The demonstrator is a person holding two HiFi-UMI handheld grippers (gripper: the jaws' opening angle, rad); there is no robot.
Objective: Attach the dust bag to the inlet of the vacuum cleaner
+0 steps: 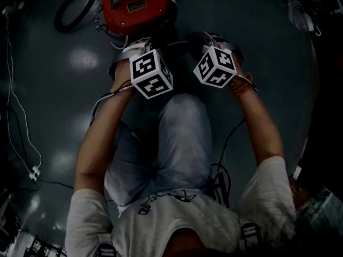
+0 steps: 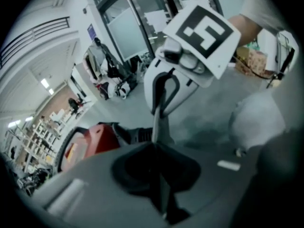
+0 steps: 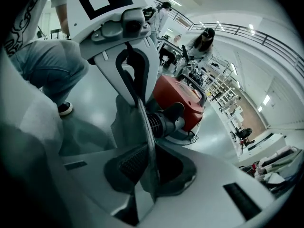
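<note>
The red vacuum cleaner [image 1: 134, 4] lies on the dark floor ahead of me, and its black ribbed inlet [image 3: 164, 120] points toward the grippers. The grey dust bag [image 3: 128, 122] is seen edge-on as a thin flat sheet [image 2: 161, 127] stretched between both grippers, just short of the inlet. My left gripper [image 2: 161, 175] is shut on one edge of the bag. The right gripper [image 3: 149, 175] is shut on the opposite edge. In the head view the two marker cubes [image 1: 151, 73] [image 1: 215, 66] sit side by side below the vacuum cleaner and hide the jaws and most of the bag.
A black hose [image 1: 75, 9] loops left of the vacuum cleaner. White cables [image 1: 21, 122] and a plug block [image 1: 35, 171] lie on the floor at the left. My jeans-clad knee [image 1: 177, 138] is under the grippers. People and shelves stand far off.
</note>
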